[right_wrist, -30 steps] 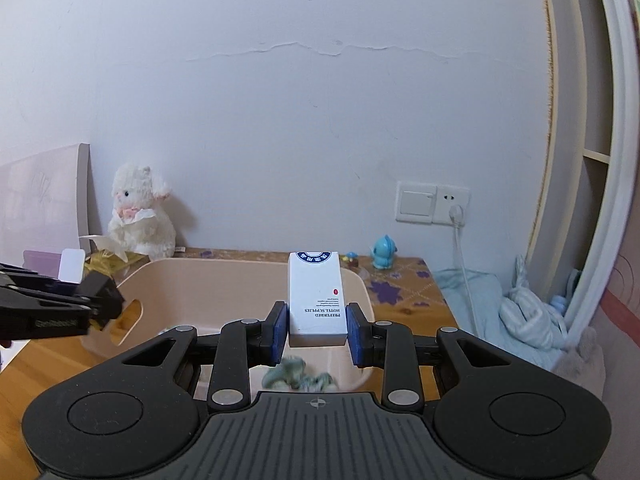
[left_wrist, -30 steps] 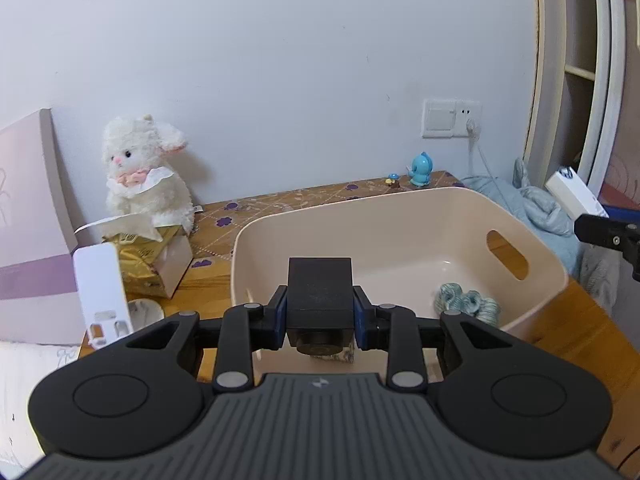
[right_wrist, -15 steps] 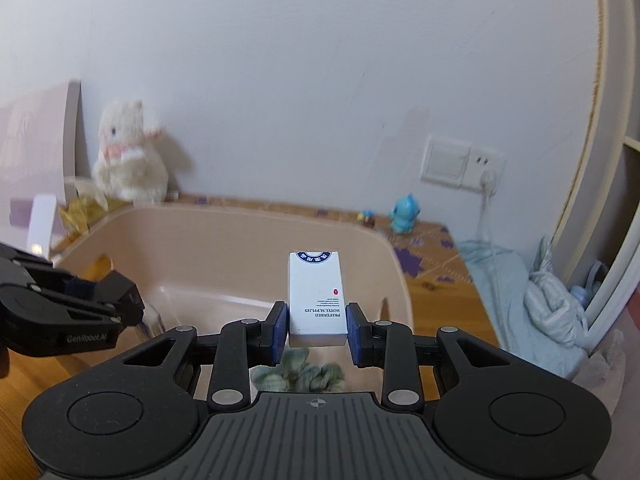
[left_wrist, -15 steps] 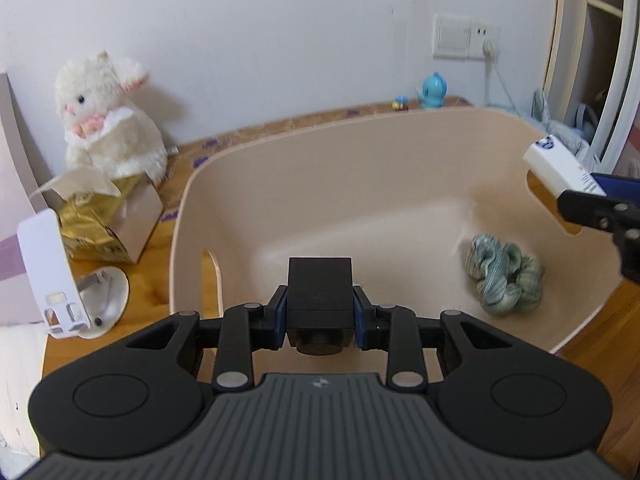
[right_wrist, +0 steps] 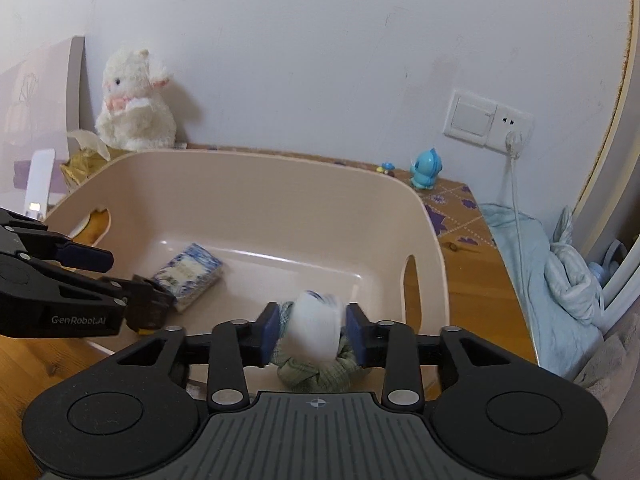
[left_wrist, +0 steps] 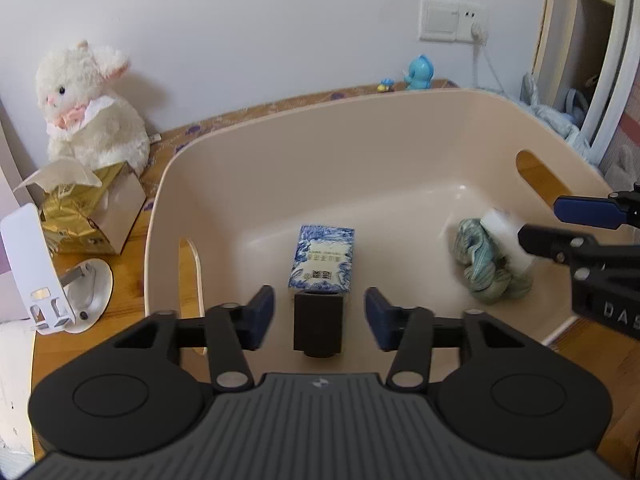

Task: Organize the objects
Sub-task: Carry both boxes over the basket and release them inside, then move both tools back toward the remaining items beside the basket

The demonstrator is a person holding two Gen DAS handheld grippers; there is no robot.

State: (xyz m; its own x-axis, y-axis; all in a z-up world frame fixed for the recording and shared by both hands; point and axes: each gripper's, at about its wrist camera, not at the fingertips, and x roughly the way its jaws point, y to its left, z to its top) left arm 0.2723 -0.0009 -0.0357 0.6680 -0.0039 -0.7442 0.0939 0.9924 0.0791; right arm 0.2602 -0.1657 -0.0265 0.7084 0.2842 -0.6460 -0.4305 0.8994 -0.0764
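A beige plastic bin (left_wrist: 360, 128) stands on the wooden table; it also shows in the right wrist view (right_wrist: 248, 184). In it lie a blue-and-white patterned pack (left_wrist: 323, 258) (right_wrist: 191, 276) and a green scrunchie (left_wrist: 490, 268) (right_wrist: 316, 368). My left gripper (left_wrist: 319, 316) is open and empty just above the pack. My right gripper (right_wrist: 313, 334) is open over the scrunchie; the white box (right_wrist: 314, 330) (left_wrist: 506, 240) between its jaws is blurred and dropping.
A white plush lamb (left_wrist: 86, 108), a gold tissue box (left_wrist: 80, 212) and a white stand (left_wrist: 36, 272) are left of the bin. A blue toy bird (right_wrist: 427, 170) stands by the wall socket (right_wrist: 486, 122). Blue cloth (right_wrist: 540, 272) lies at the right.
Both grippers lowered into the bin and opened. The left one let go of the blue-and-white pack, which now lies on the bin floor. The right one released the white box.
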